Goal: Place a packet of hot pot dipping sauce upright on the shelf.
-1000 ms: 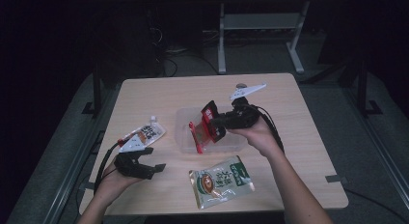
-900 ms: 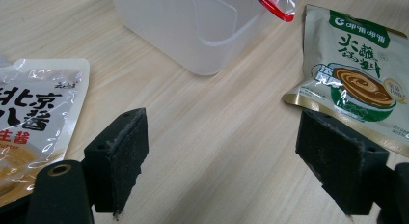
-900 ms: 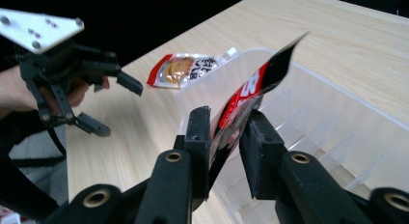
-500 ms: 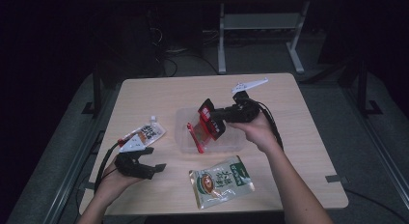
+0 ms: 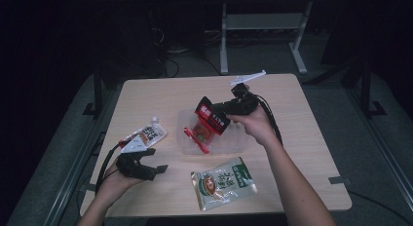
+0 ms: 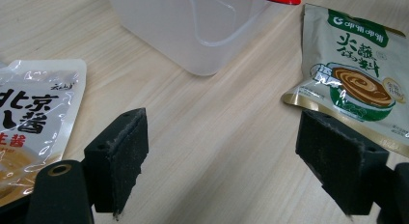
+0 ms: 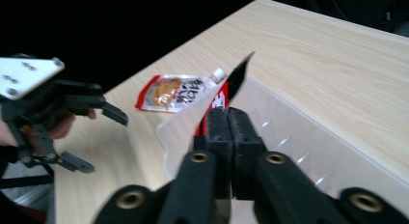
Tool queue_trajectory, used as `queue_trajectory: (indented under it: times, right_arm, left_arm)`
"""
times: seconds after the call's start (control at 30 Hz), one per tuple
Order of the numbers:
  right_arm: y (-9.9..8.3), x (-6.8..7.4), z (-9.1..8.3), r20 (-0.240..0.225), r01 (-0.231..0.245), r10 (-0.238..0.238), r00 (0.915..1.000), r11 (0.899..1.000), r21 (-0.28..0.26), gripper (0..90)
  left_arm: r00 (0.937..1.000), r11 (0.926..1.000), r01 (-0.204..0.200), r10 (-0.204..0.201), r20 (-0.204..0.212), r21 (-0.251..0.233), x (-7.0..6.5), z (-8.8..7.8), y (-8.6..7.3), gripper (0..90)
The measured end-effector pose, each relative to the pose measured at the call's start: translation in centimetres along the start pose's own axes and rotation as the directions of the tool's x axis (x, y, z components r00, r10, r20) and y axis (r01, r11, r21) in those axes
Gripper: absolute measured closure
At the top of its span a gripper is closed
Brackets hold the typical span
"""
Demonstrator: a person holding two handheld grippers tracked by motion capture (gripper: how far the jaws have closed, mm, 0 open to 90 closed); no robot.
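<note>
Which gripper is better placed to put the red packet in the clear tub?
Right. The right gripper is shut on the red packet above the clear tub; the left gripper rests open on the table.

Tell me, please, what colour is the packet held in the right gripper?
Red and black packet, clearest in the high view.

Your right gripper pinches a red packet edge-on over the clear plastic tray; its jaws have just been closing. Beyond, a spouted sauce pouch lies on the worktop near your left gripper.
</note>
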State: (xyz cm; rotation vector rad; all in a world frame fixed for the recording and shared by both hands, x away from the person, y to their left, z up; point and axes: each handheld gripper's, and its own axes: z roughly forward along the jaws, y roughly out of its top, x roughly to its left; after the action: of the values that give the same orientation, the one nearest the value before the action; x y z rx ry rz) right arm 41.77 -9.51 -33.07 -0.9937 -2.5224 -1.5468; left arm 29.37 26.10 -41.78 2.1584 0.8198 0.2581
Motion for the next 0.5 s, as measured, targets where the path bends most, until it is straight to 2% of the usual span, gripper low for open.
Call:
queue_trajectory:
  times: [0.07,0.17,0.27,0.3,0.33,0.5]
  right_arm:
    - [0.0,0.2,-0.1,0.02,0.005,-0.004,0.9998,1.0,-0.013,90.0]
    - [0.2,0.5,-0.8,0.064,0.001,0.003,0.998,0.998,-0.065,90.0]
    - [0.5,0.6,-1.7,0.11,-0.002,0.014,0.9939,0.994,-0.105,90.0]
    - [0.5,0.6,-1.7,0.11,-0.002,0.014,0.9939,0.994,-0.105,90.0]
    - [0.6,0.6,-2.2,0.133,0.005,0.01,0.991,0.993,-0.116,90.0]
    - [0.3,0.6,-2.0,0.128,-0.006,0.015,0.9916,0.997,-0.072,89.8]
  left_arm:
    - [1.0,1.0,-0.003,0.003,0.0,-0.001,0.0,0.0,0.0,18.8]
    - [1.0,1.0,-0.003,0.003,0.001,-0.002,-0.1,0.0,0.1,18.8]
    - [0.9999,0.9999,-0.014,0.014,0.0,0.004,-0.1,0.0,0.1,18.8]
    - [0.9999,0.9999,-0.014,0.014,0.0,0.004,-0.1,0.0,0.1,18.8]
    - [0.9999,0.9999,-0.016,0.016,0.0,0.003,0.0,0.0,0.1,18.8]
    - [0.9999,0.9999,-0.01,0.01,0.004,0.005,-0.1,0.1,0.1,18.8]
